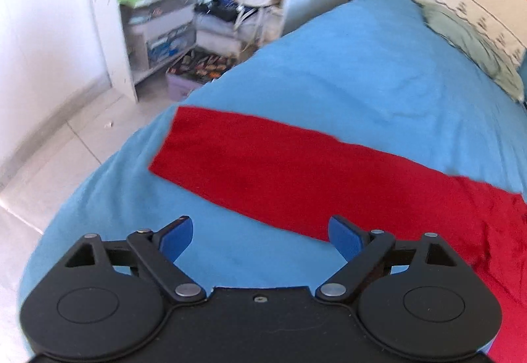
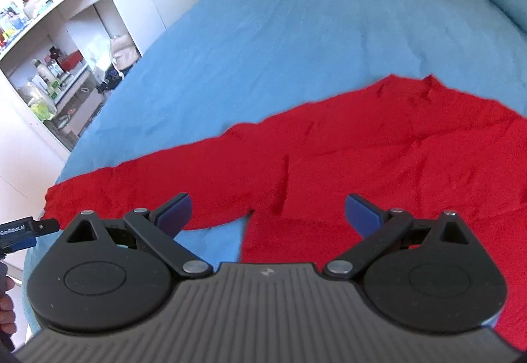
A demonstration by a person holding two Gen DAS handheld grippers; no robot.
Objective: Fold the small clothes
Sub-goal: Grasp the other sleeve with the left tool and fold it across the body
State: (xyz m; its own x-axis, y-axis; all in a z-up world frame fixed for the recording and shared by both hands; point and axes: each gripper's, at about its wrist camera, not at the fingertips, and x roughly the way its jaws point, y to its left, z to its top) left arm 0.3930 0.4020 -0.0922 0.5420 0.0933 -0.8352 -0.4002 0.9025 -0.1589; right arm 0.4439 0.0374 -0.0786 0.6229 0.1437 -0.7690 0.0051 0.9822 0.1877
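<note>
Both the left gripper [image 1: 260, 236] and the right gripper [image 2: 267, 214] are wide open and hold nothing, just above the red shirt [image 2: 378, 149] spread flat on the blue bed [image 2: 296, 33], its sleeve [image 1: 250, 165] reaching toward the bed's side edge.

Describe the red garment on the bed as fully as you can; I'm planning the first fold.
The red long-sleeved top looks like thin, soft knit, plain with no print visible. It lies spread flat on the blue bedsheet, lightly wrinkled across the body. One sleeve stretches out straight toward the bed's edge, its cuff end lying flat. Nothing is folded yet. Both tools, left and right, are open above it and grip nothing; the far side runs out of frame.
</note>
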